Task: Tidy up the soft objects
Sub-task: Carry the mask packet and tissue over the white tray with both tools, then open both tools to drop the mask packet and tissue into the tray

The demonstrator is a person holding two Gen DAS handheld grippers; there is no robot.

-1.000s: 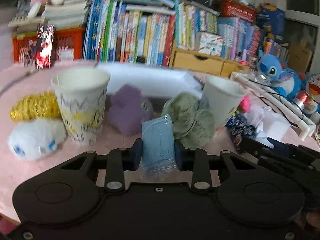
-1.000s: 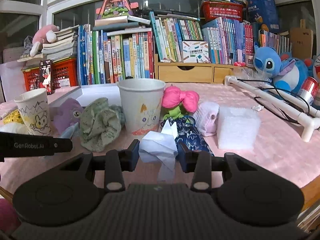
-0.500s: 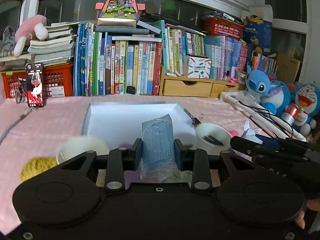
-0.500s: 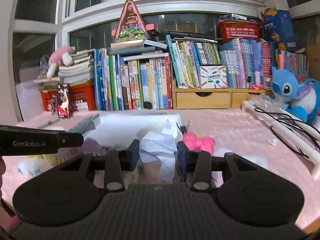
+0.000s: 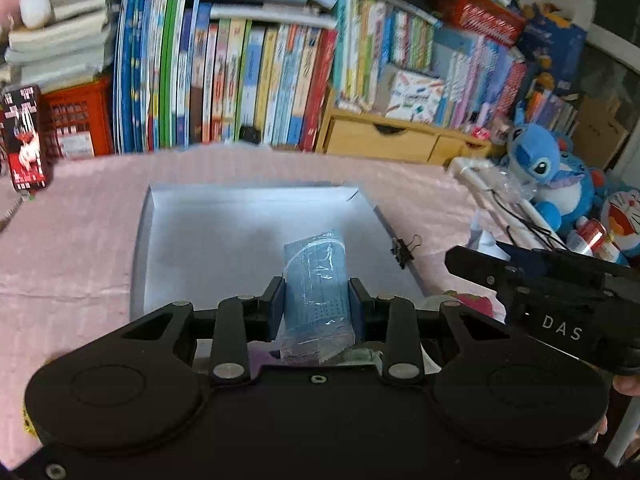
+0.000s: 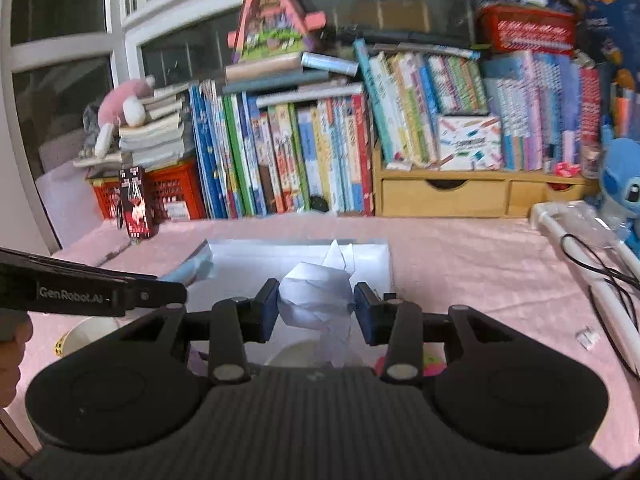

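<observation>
My left gripper (image 5: 316, 294) is shut on a blue face mask in a clear wrapper (image 5: 316, 276), held in the air over the near part of a shallow white tray (image 5: 224, 240) on the pink tablecloth. The tray's inside looks bare in the left wrist view. My right gripper (image 6: 315, 306) is shut on a crumpled white tissue (image 6: 316, 300), held above the near edge of the same white tray (image 6: 280, 258). The right gripper's body shows at the right of the left wrist view, and the left gripper's body at the left of the right wrist view.
Paper cups (image 6: 90, 330) and a pink soft thing (image 6: 430, 360) lie below the grippers, mostly hidden. A black binder clip (image 5: 404, 250) sits by the tray's right edge. Books (image 5: 240, 80), a wooden drawer unit (image 6: 444, 196), a white pipe frame (image 6: 592, 272) and a blue plush toy (image 5: 548, 172) ring the table.
Both grippers have risen and moved forward from the cups and soft things to above the white tray, still holding the mask and the tissue.
</observation>
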